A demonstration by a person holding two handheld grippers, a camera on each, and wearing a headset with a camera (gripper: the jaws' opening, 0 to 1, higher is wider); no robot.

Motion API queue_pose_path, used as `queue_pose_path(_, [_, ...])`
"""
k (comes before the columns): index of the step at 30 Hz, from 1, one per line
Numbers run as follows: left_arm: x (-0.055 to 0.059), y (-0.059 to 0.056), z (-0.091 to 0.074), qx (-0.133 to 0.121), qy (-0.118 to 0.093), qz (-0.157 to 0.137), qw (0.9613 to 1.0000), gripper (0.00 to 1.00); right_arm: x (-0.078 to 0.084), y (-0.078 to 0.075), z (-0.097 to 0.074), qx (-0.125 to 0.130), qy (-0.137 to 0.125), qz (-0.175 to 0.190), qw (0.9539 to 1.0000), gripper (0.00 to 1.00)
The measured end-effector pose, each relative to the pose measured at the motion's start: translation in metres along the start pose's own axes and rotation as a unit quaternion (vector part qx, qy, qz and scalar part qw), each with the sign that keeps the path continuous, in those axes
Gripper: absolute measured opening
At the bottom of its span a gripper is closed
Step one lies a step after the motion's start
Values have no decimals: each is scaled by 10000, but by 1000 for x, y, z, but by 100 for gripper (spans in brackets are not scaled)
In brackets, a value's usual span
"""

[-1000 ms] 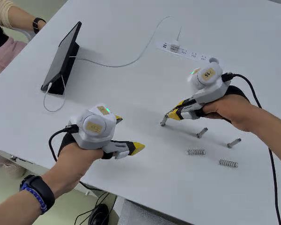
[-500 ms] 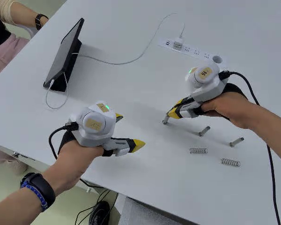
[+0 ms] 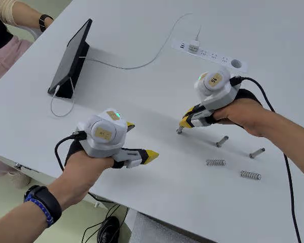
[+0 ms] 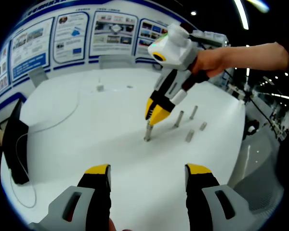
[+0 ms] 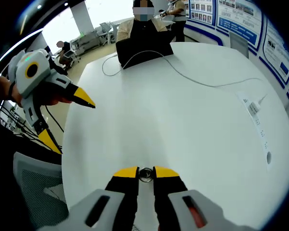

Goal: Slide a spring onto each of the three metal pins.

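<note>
Right gripper (image 3: pixel 183 123) pinches a pin (image 3: pixel 179 130) on end; left gripper (image 3: pixel 140 140), fingers (image 3: pixel 150 155) wide and empty, should next fetch a spring (image 3: pixel 215 162).

My headset camera looks steeply down on the wide white surface (image 3: pixel 142 76) and both my tongs. The camera on my left tongs (image 4: pixel 148 171) looks low across it at my right tongs (image 4: pixel 154 114) nearby; the right camera faces back, close over the short grey metal pin (image 5: pixel 145 174) all three views share.
</note>
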State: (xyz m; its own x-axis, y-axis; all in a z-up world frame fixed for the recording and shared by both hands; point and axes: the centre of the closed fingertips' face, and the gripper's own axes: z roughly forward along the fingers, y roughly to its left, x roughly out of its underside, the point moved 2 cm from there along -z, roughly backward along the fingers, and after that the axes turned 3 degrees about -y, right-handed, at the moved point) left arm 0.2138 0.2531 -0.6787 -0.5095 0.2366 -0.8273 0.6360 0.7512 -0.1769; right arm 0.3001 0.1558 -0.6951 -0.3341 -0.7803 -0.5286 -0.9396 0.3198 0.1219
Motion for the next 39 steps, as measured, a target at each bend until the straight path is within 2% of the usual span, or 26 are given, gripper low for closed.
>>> queue_pose_path(21, [1, 2, 1, -24, -11, -43, 10000, 63, 11, 0, 21, 8, 151, -92, 9998, 13])
queue_pose_path(27, [4, 1, 1, -24, 14, -82, 10000, 63, 15, 1, 27, 42, 226, -136, 9996, 13])
queue_pose_path(39, [6, 2, 0, -39, 20, -115, 9999, 62, 17, 3, 31, 7, 266, -126, 9996, 16])
